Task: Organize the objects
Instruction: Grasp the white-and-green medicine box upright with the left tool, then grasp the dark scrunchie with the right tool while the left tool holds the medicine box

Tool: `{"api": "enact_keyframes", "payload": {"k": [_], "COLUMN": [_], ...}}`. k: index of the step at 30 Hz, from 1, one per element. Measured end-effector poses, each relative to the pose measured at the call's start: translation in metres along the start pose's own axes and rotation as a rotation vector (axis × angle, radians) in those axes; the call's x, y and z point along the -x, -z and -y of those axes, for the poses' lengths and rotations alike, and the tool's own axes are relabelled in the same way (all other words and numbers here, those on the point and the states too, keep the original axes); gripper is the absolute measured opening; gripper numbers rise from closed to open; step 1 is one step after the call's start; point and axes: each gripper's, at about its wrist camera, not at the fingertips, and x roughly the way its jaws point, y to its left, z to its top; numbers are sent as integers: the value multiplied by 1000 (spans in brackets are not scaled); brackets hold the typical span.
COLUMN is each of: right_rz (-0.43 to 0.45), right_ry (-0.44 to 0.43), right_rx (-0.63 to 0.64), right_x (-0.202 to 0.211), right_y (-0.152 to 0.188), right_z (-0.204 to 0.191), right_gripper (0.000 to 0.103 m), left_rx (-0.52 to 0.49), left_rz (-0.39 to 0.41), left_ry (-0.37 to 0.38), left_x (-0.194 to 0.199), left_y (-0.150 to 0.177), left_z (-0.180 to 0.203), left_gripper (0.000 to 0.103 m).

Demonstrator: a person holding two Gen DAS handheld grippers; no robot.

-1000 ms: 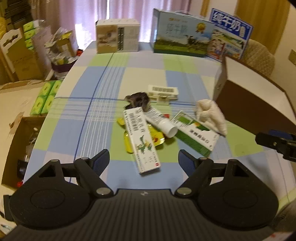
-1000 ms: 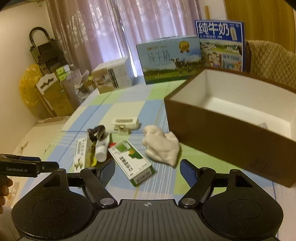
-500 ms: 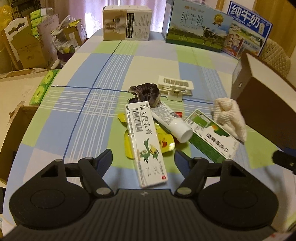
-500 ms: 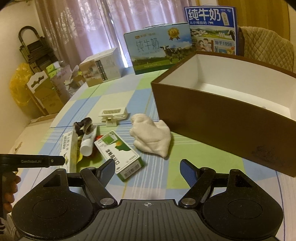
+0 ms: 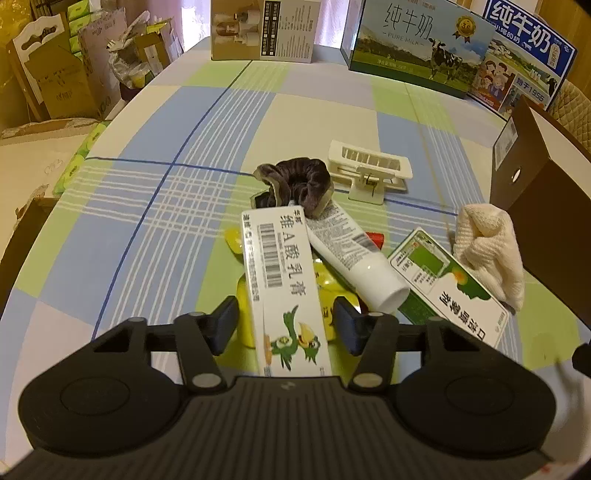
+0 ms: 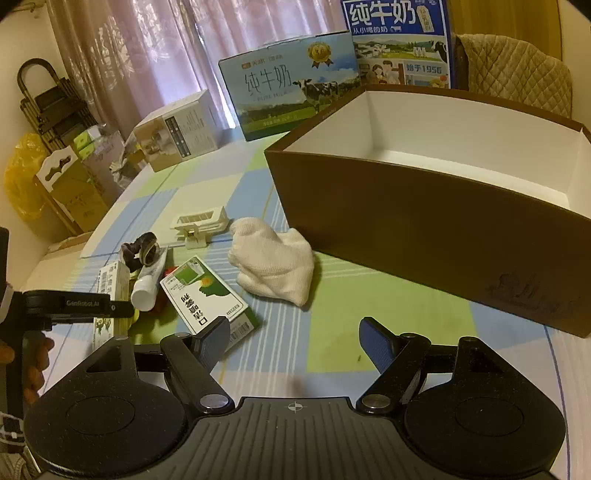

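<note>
A long white ointment box with a green bird lies in a small pile, and my left gripper is open with a finger on each side of its near end, neither pad touching. Beside it lie a white tube, a dark scrunchie, a green-and-white carton, a yellow packet underneath, a white clip holder and a cream cloth. My right gripper hovers open over bare tablecloth, near the carton and cloth. The brown box, white inside, stands at right.
Milk cartons and a beige product box line the table's far edge. Cardboard boxes and clutter sit on the floor beyond the table's left edge. A quilted chair stands behind the brown box.
My left gripper has moved forward and down until its fingers straddle the ointment box. My right gripper has drifted closer to the carton and cloth.
</note>
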Motion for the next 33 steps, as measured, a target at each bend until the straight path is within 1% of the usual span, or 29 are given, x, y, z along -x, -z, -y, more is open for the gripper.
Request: {"api": "enact_keyframes", "payload": {"k": [1, 2, 8, 12, 15, 22, 26, 29, 33], "right_rz": [-2, -3, 0, 9, 15, 33, 42, 46, 27], "right_ry": [0, -2, -18, -40, -61, -142, -199, -217, -202], "right_rx": [2, 4, 25, 47, 79, 173, 229, 280, 299], "right_x": [-1, -1, -5, -7, -11, -35, -59, -80, -110], "right_y": [1, 1, -1, -5, -8, -24, -35, -39, -43], "right_z": [-1, -2, -12, -24, -37, -89, -125, -152, -175], "right_gripper": [74, 74, 74, 74, 74, 74, 74, 74, 74], "left_rx": [-2, -4, -35, -26, 5, 96, 122, 129, 142], "left_rz": [5, 7, 17, 32, 53, 80, 72, 70, 67], "left_ry": [1, 3, -8, -12, -11, -40, -51, -51, -42], "left_x": [0, -1, 5, 19, 28, 23, 14, 9, 1], "left_y": [-1, -2, 1, 4, 0, -13, -17, -24, -30], "left_z": [0, 0, -6, -23, -40, -78, -91, -96, -104], "left_gripper": [44, 37, 34, 34, 34, 34, 34, 34, 34]}}
